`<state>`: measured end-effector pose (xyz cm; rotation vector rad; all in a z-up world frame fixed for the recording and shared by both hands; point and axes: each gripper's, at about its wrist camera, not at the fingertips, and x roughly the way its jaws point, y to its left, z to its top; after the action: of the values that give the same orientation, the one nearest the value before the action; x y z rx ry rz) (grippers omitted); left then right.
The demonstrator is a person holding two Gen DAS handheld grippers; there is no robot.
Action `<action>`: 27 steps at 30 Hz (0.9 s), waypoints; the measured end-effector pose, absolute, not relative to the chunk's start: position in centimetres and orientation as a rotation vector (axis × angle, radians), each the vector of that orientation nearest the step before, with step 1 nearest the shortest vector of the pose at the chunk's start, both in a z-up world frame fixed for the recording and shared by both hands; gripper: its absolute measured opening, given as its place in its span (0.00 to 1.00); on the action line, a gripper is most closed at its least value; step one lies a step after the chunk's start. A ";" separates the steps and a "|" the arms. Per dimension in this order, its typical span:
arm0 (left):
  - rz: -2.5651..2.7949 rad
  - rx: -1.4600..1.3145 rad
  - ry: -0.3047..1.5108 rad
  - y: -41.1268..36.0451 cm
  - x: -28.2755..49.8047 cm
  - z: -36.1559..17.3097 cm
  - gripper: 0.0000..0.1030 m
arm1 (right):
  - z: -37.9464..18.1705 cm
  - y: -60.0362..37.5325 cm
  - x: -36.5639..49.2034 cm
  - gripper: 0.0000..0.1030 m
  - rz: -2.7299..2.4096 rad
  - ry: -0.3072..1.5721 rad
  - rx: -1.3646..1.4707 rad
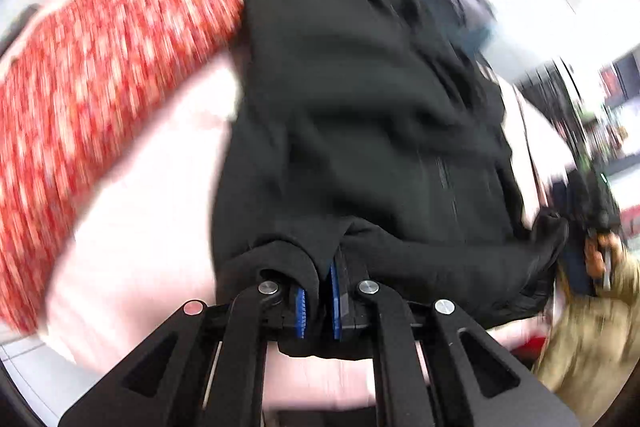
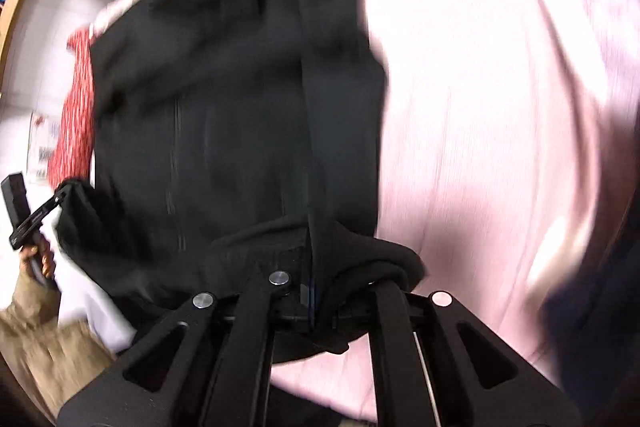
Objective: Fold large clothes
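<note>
While pinched by both claws, black garment (image 1: 360, 131) hangs creased.

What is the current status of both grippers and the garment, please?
Left gripper shut on black garment. Right gripper shut on same garment's edge, garment stretched over pink sheet. Red patterned cloth lying alongside, not obstructing.

A garment (image 1: 360, 131) is lying on a sheet (image 1: 152, 211), stretching between the left gripper (image 1: 320, 301) and right gripper (image 2: 316, 301), a patterned cloth (image 1: 100, 75) lying to its left.
</note>
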<state>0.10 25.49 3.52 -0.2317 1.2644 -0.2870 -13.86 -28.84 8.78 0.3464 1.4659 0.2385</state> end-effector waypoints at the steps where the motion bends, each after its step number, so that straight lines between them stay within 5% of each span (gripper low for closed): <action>1: -0.261 -0.237 1.247 26.0 1.9 3.9 0.08 | 9.0 -29.2 -12.9 0.05 0.222 1.436 0.352; 14: -0.167 -0.231 1.077 24.6 17.8 9.6 0.09 | 15.2 -30.4 3.4 0.05 0.107 1.197 0.357; 27: -0.103 -0.319 1.183 22.3 29.7 4.2 0.16 | 12.2 -32.4 14.5 0.05 0.006 1.273 0.467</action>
<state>29.69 22.30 4.24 -0.3186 1.1828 -0.1028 14.47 -32.39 12.24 0.4672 1.2732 0.0061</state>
